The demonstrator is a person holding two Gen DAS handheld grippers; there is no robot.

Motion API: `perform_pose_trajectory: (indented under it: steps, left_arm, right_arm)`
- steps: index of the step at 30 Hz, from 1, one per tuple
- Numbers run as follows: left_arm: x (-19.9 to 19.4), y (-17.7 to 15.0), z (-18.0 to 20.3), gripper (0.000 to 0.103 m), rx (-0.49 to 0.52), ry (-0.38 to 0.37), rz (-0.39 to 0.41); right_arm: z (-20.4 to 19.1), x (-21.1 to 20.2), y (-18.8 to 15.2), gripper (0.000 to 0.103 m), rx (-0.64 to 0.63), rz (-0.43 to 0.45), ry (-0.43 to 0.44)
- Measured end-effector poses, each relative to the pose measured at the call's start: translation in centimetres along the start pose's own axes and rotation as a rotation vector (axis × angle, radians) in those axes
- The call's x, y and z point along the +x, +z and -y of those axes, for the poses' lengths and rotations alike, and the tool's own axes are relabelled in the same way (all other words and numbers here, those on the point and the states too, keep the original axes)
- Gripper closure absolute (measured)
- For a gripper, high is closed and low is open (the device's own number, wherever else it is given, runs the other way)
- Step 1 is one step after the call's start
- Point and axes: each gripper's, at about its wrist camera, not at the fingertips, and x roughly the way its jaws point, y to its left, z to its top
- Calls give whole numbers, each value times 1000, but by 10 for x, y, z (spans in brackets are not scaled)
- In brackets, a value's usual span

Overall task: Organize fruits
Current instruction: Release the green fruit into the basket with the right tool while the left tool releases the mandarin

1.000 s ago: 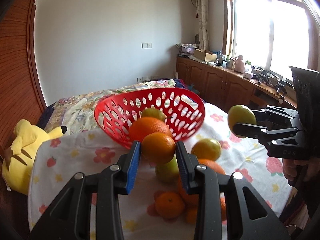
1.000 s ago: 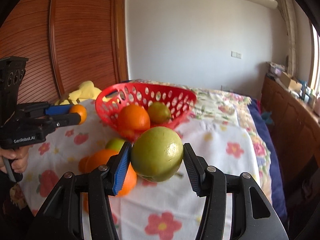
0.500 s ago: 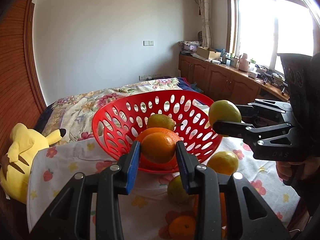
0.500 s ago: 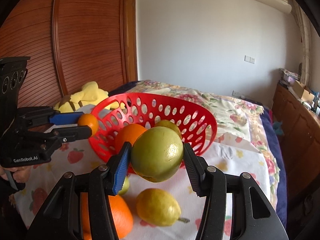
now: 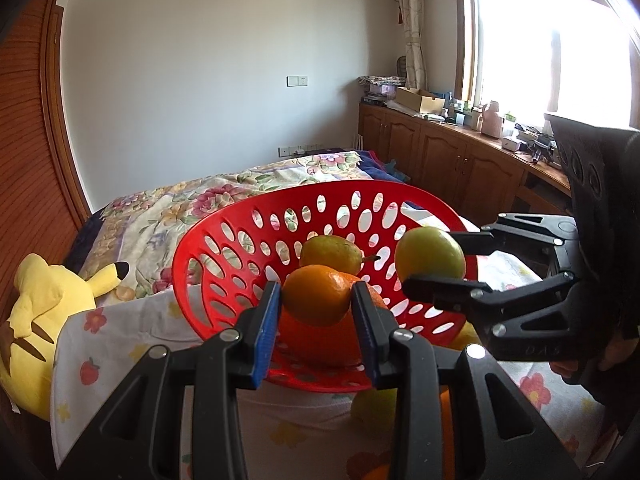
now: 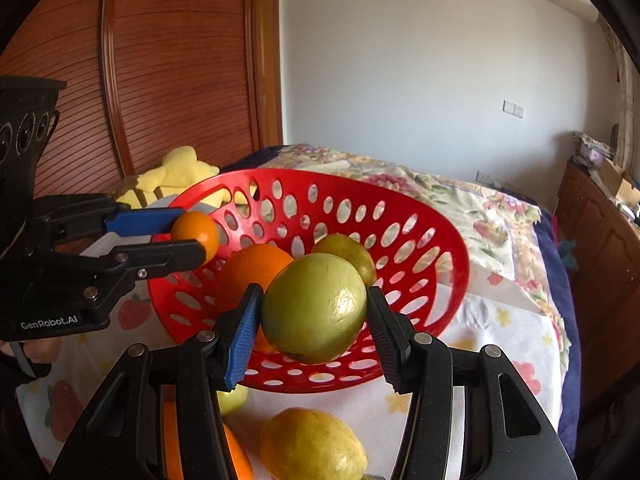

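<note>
Lemon (image 6: 312, 446) and flowered cloth (image 6: 504, 332) beside red basket (image 6: 448, 240)

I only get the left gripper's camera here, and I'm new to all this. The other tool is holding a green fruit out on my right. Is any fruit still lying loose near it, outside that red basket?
Observer: Yes, a yellow lemon lies on the flowered cloth just below the right gripper.
Operator: What's written on my own tool?
Observer: The left gripper reads GenRobot.AI on its side.
Operator: What's behind my tool?
Observer: A ribbed wooden door.
</note>
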Motion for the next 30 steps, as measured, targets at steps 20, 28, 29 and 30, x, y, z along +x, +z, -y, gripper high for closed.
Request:
perform_pose_trajectory:
  steps: [20,28,29,30]
  left_arm:
    - [27,6,-8,69,-6,45,-40]
    - [30,12,-22,69,-14,79,-49]
    - [31,13,-23,68,-14,81,-49]
    - [32,14,-24,68,-14,83,-50]
  right_arm:
    - [2,2,5,50,10,31,27]
    - [4,5,2,50,24,36,30]
    - [4,5,2,50,23,37,31]
    - [4,5,2,50,23,38,32]
